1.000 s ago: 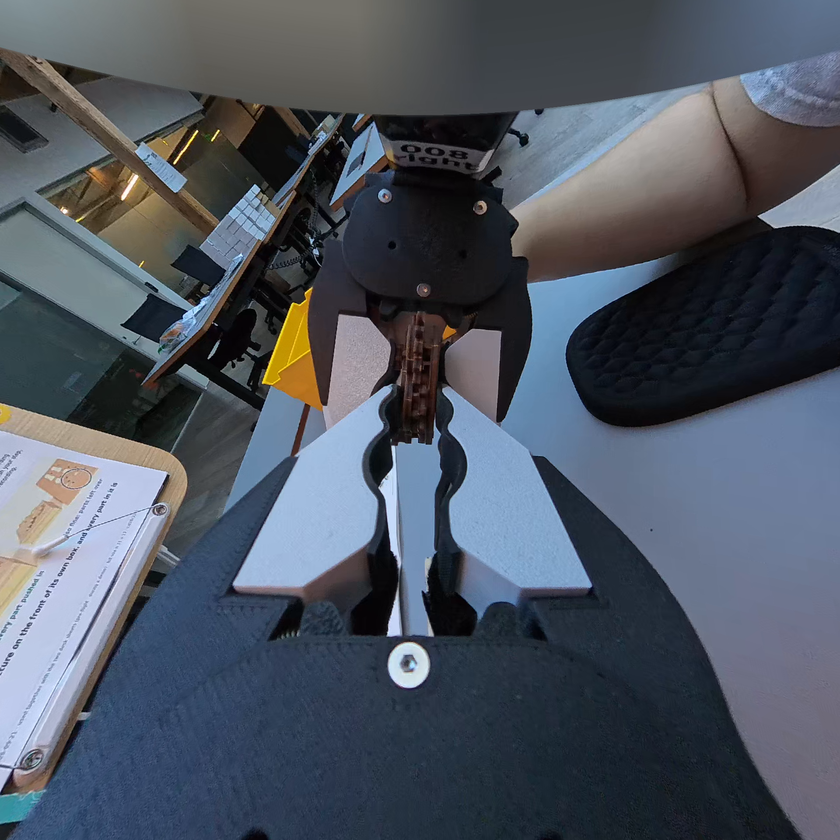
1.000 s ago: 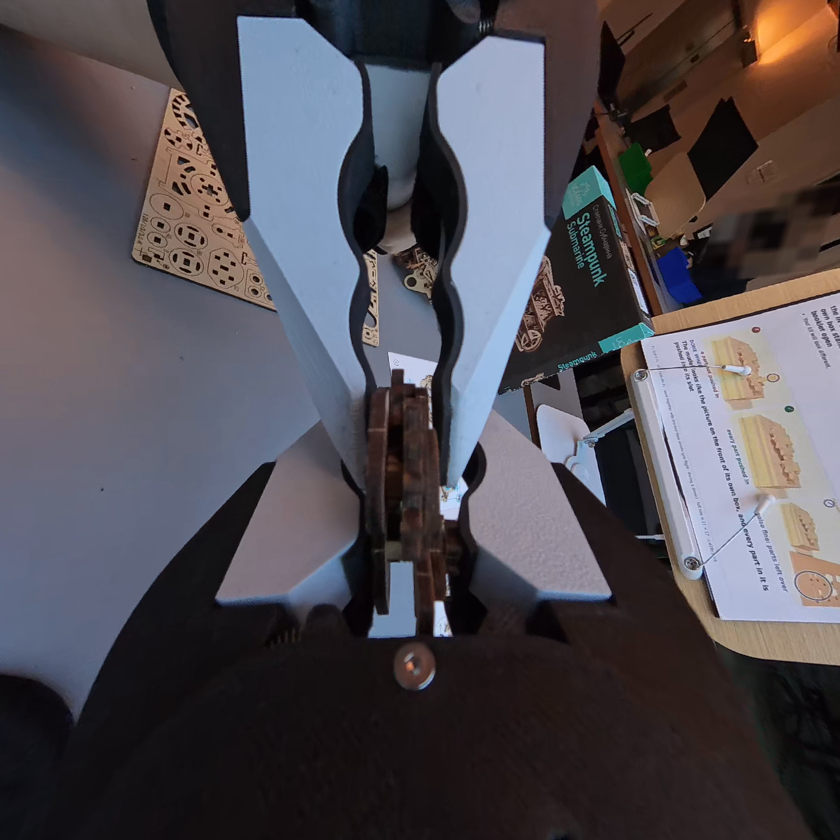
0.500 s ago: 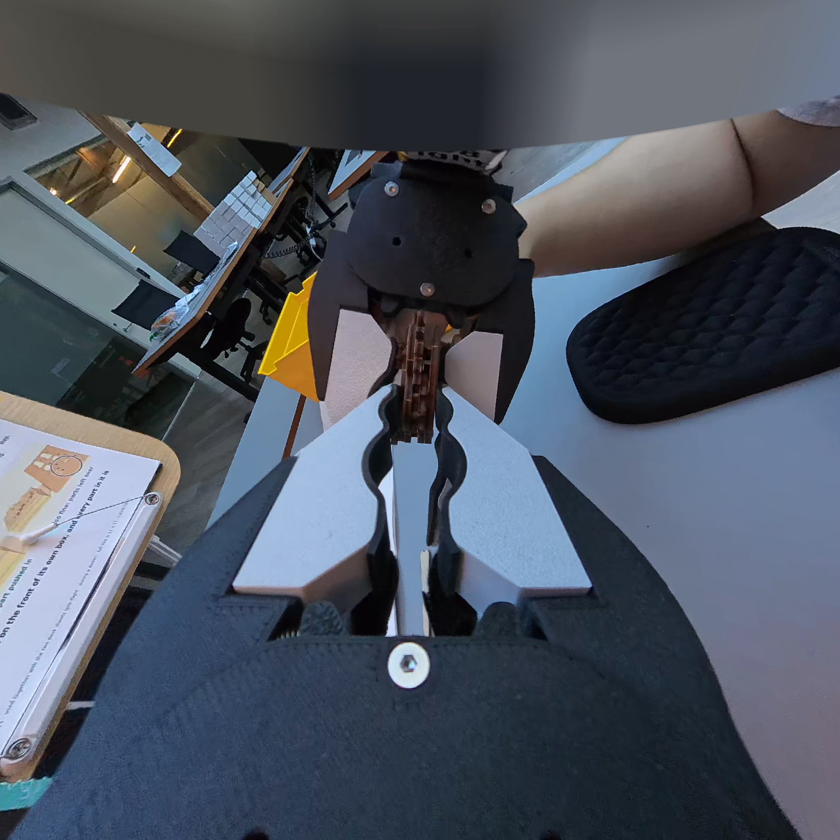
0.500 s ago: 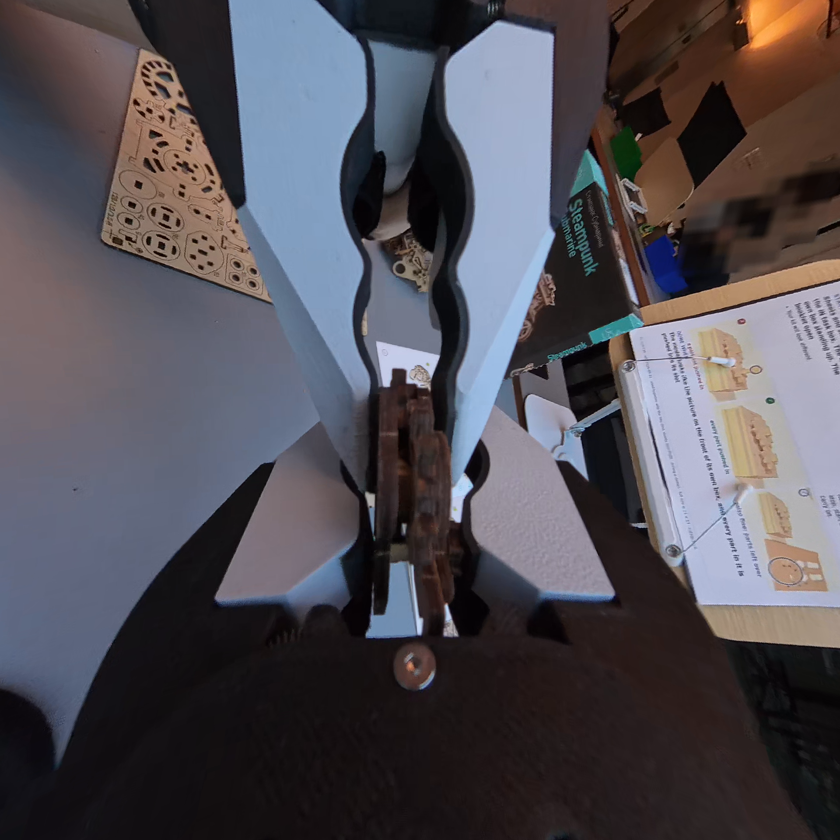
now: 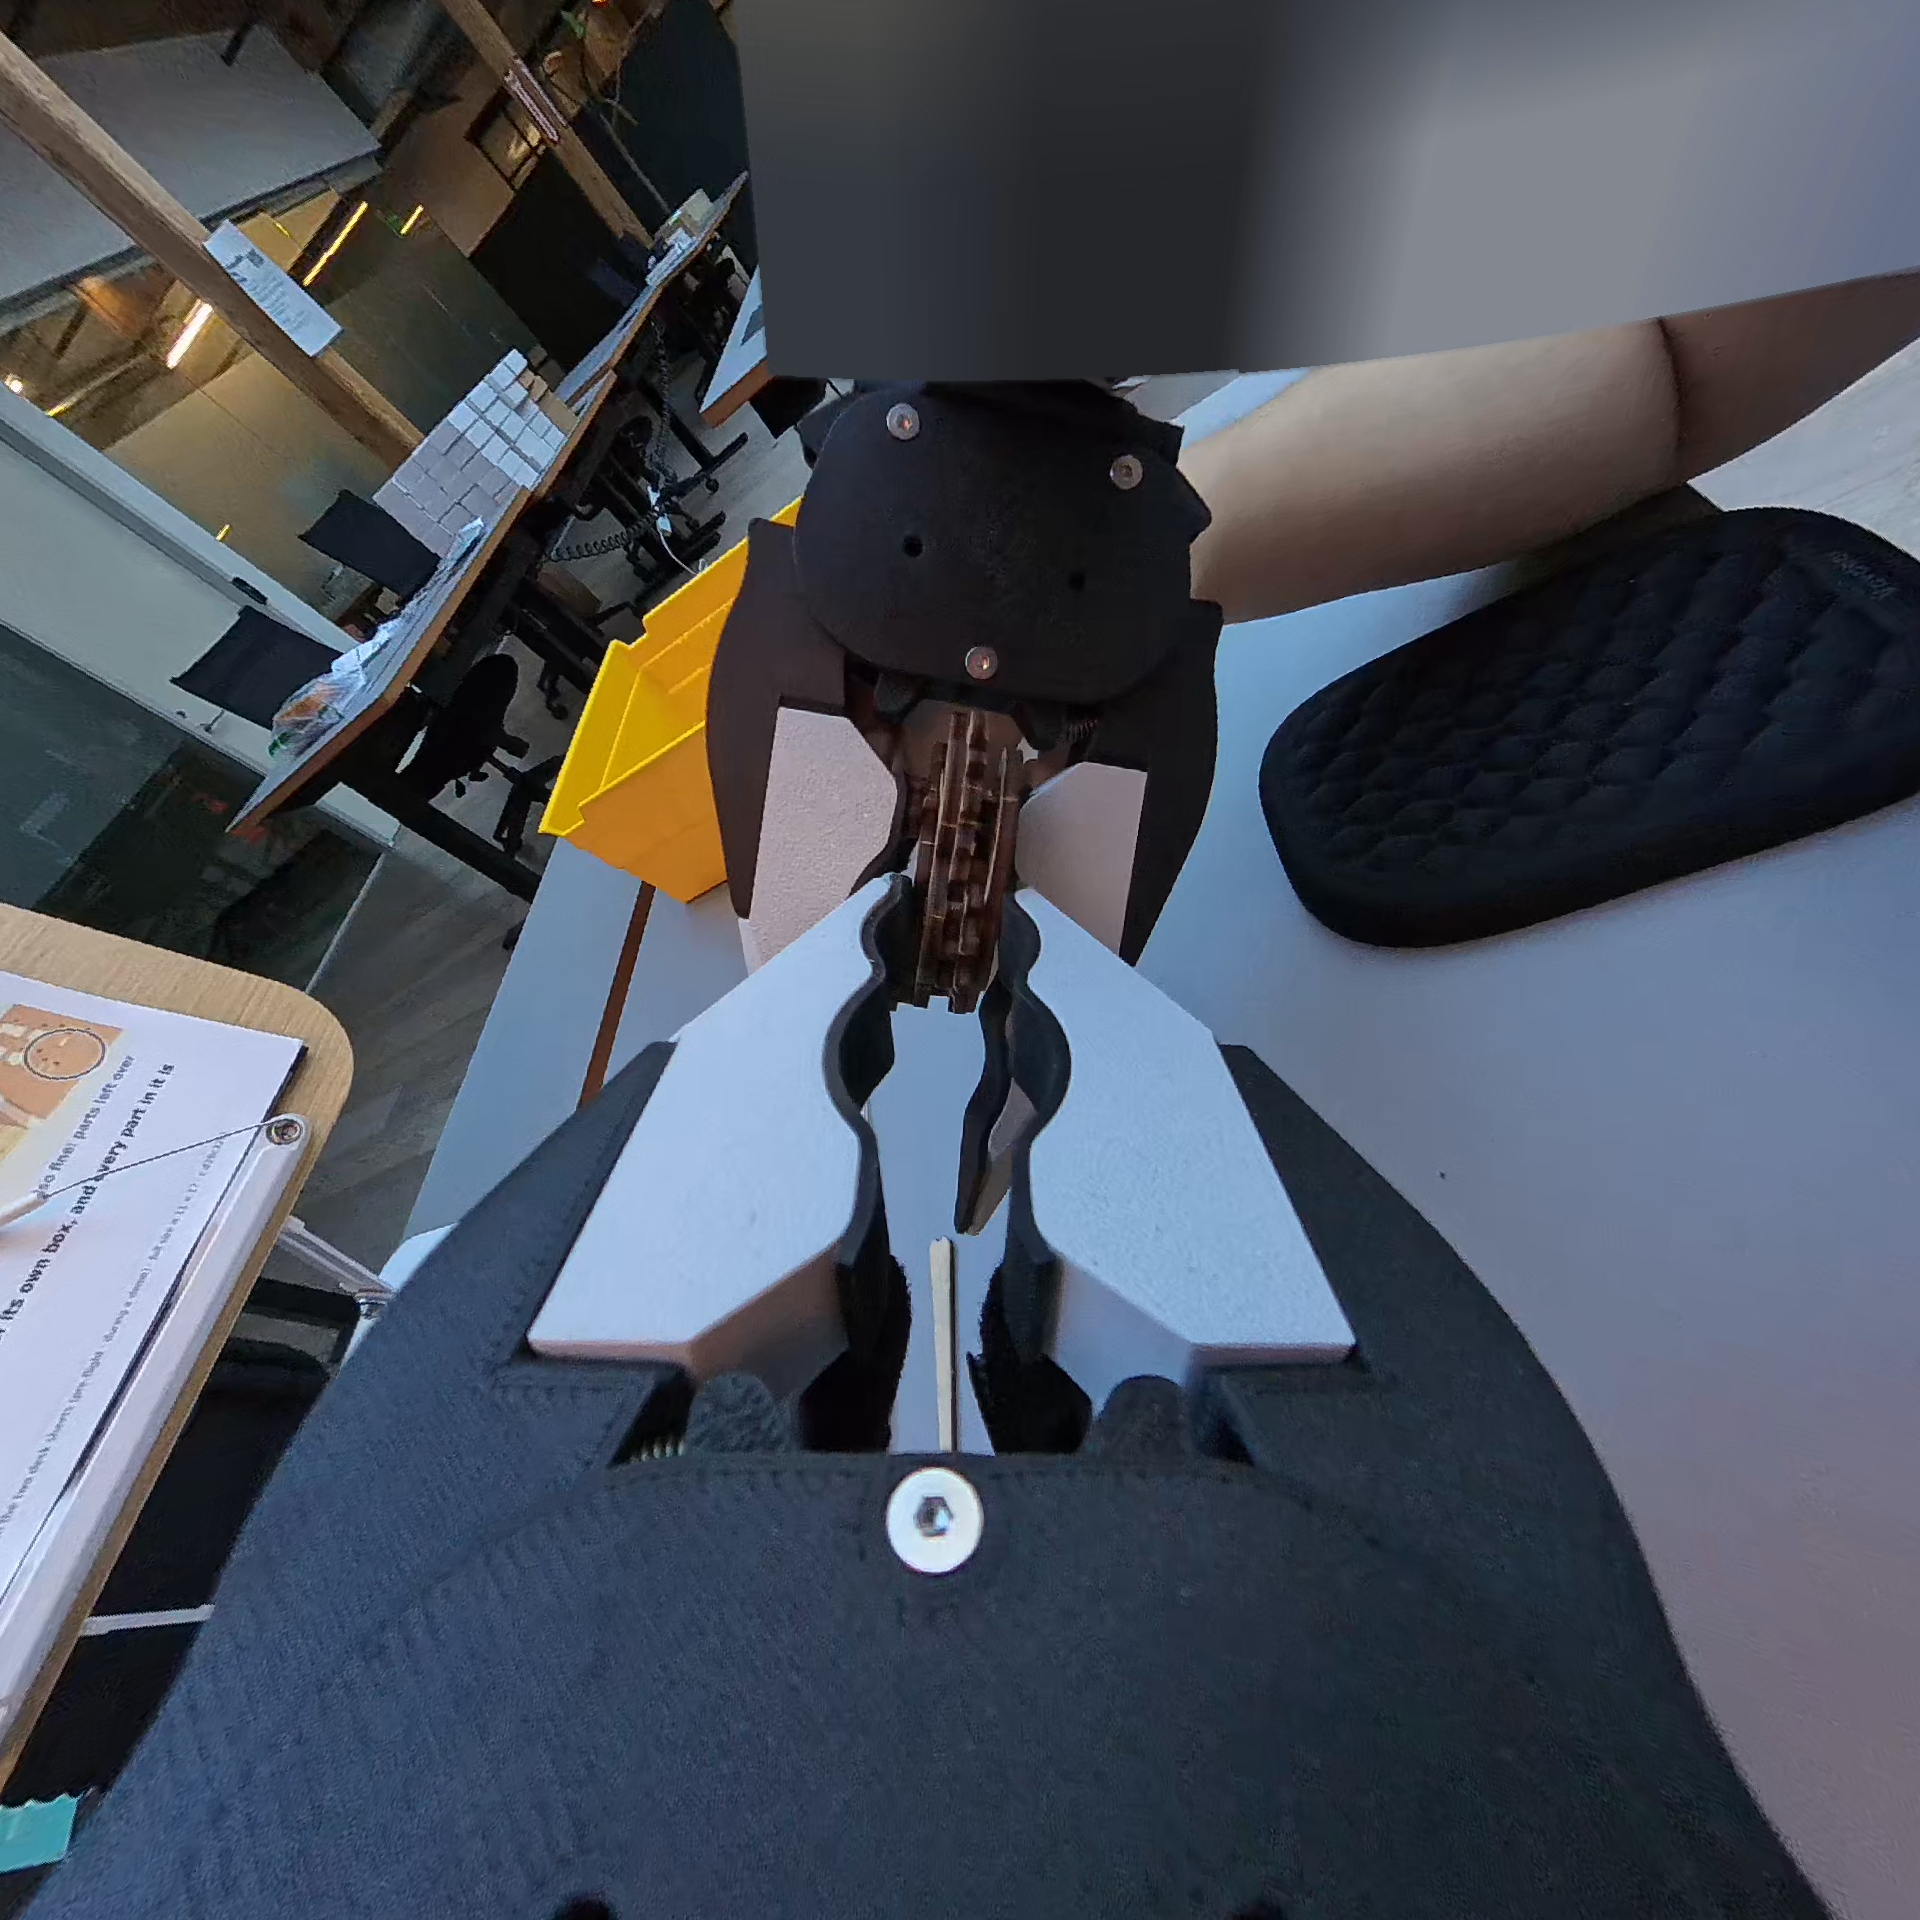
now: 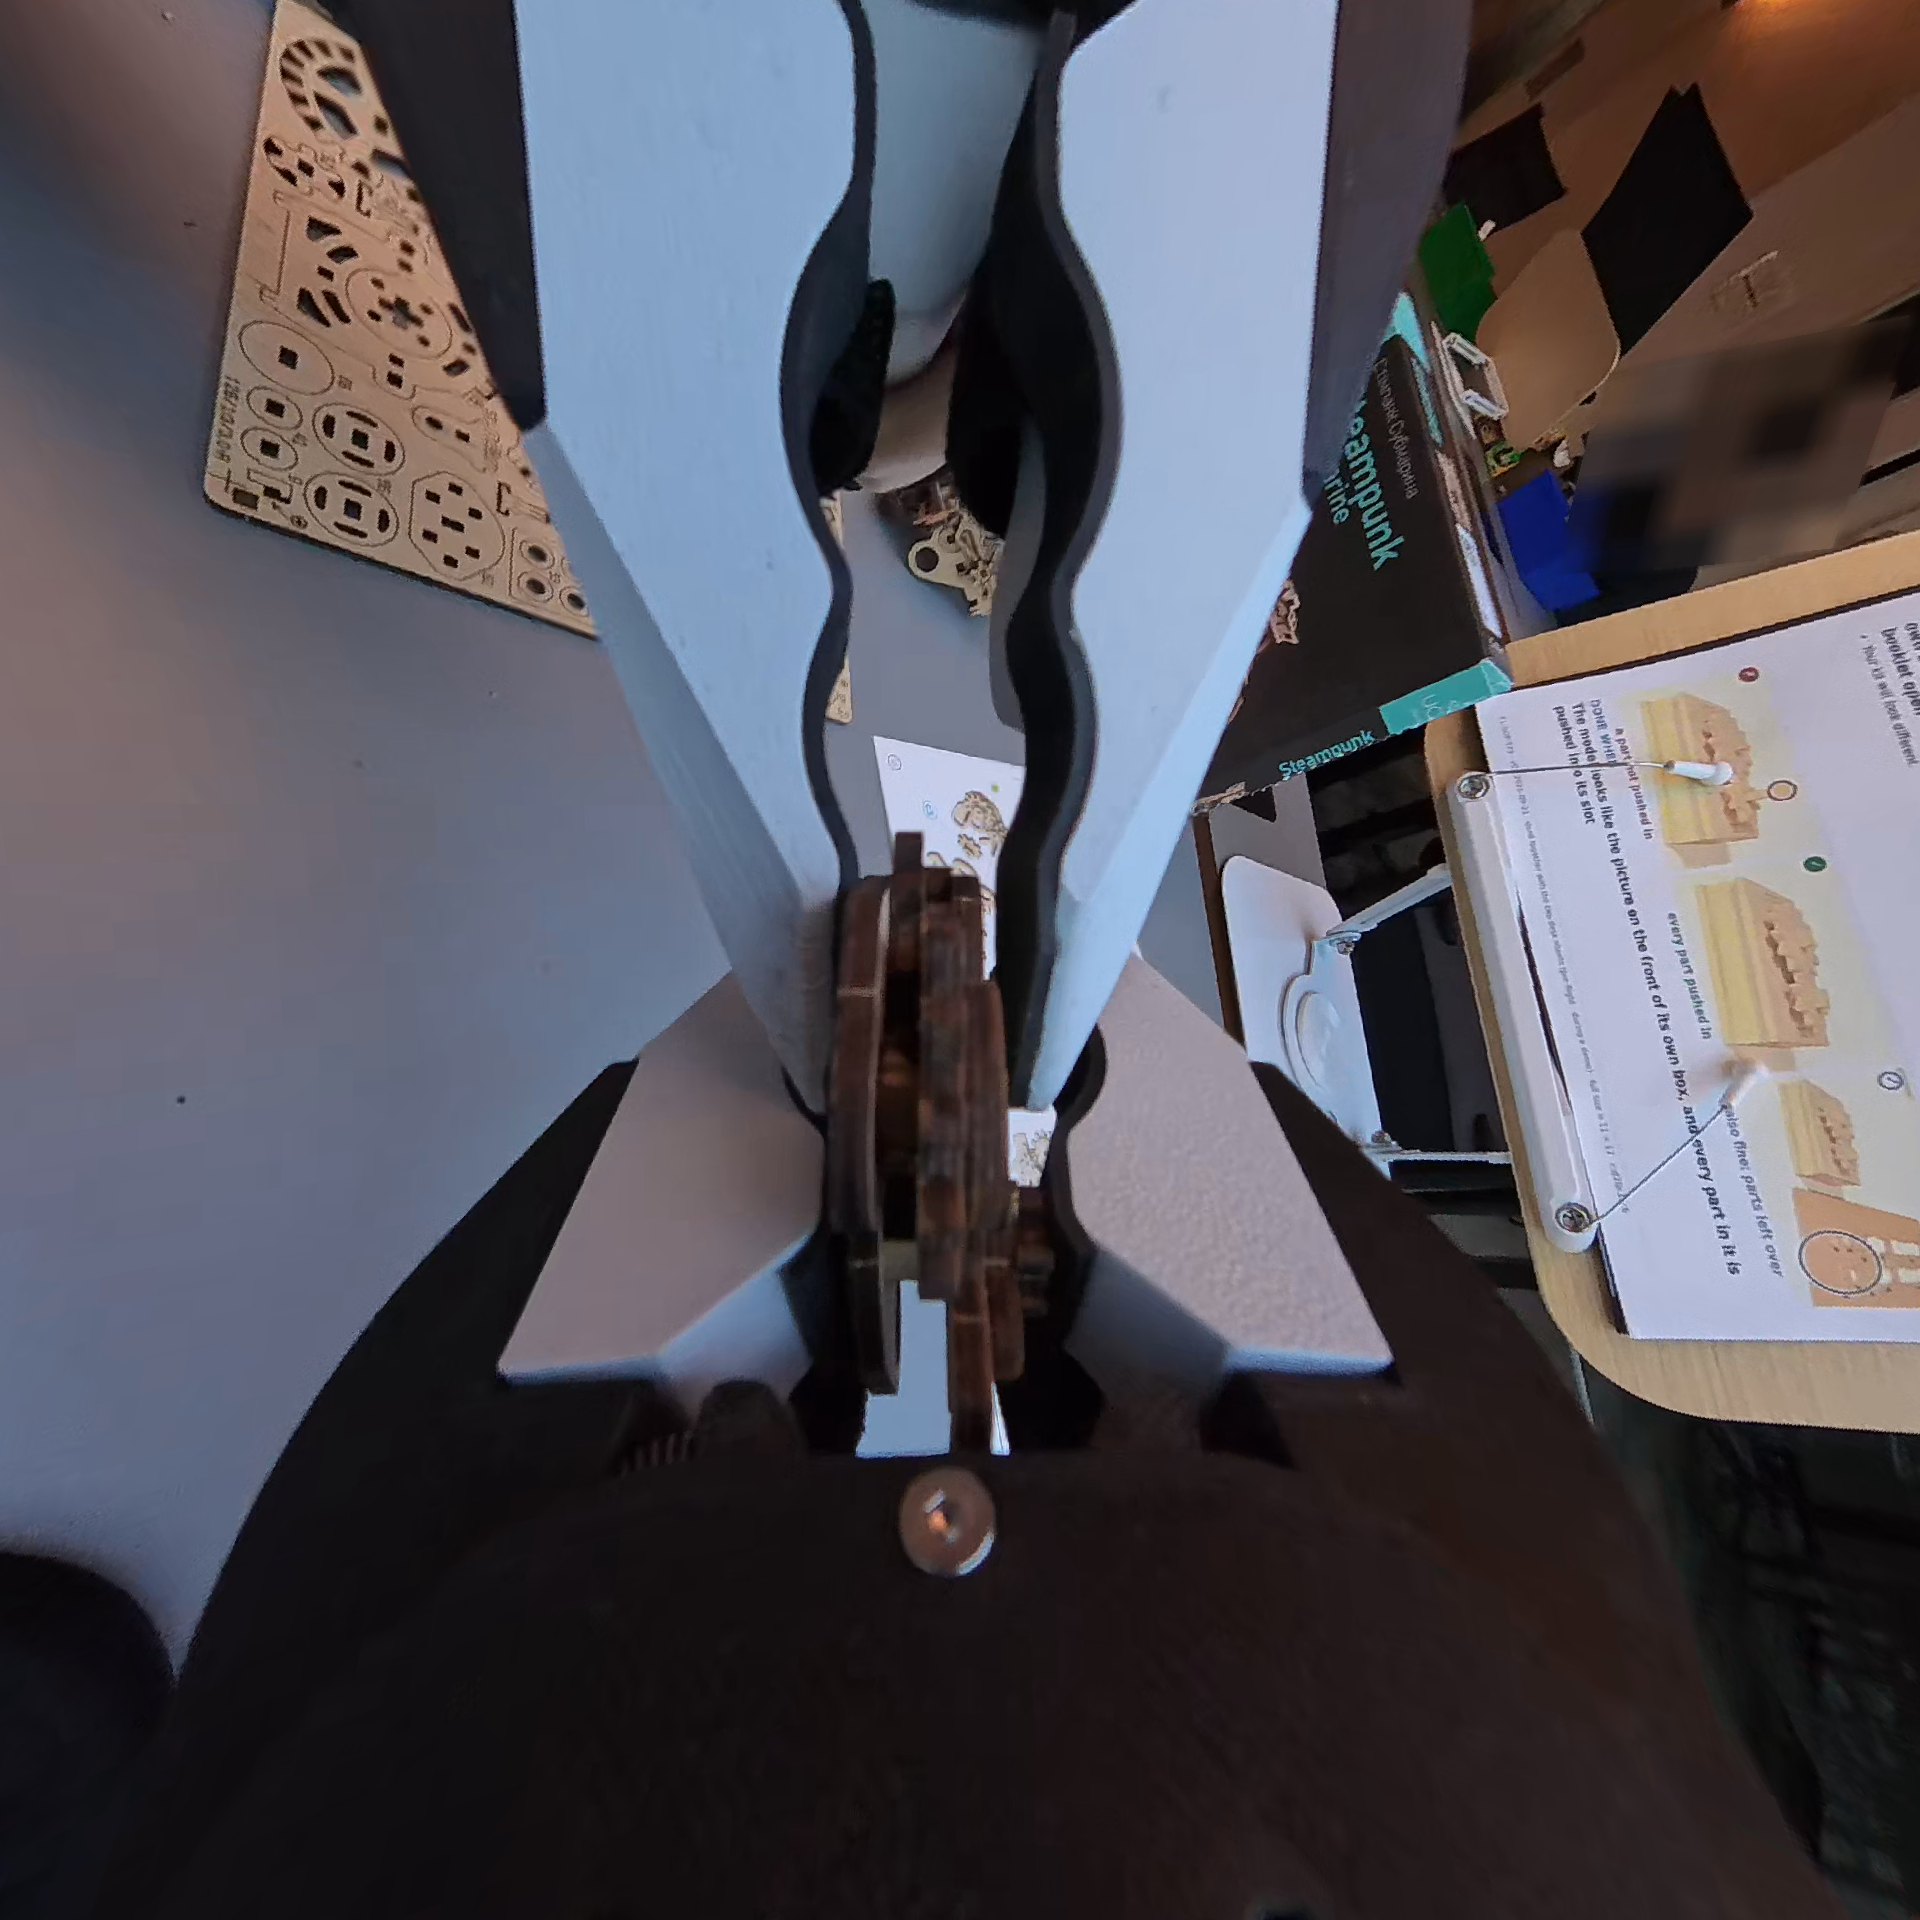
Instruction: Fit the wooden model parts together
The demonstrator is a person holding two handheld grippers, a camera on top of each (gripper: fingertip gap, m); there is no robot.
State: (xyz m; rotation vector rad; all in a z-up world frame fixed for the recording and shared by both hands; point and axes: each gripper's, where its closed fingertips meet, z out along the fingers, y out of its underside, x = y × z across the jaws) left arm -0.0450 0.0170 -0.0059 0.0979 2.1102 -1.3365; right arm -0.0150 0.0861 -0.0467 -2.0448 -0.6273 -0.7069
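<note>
The dark wooden gear assembly [image 6: 925,1122] is sitting deep between the right gripper [image 6: 935,1049] jaws, which are clenching it by its flat faces, its discs standing edge-on to both cameras. The left gripper [image 5: 951,945] is meeting it head-on from the opposite side, its jaw tips flanking the assembly's near edge [image 5: 961,883]; they are standing slightly apart and seem to be touching the wood, though I cannot tell whether they are gripping. The stack's long axis is running along both grippers' shared line, above the desk [image 5: 1558,1195].
</note>
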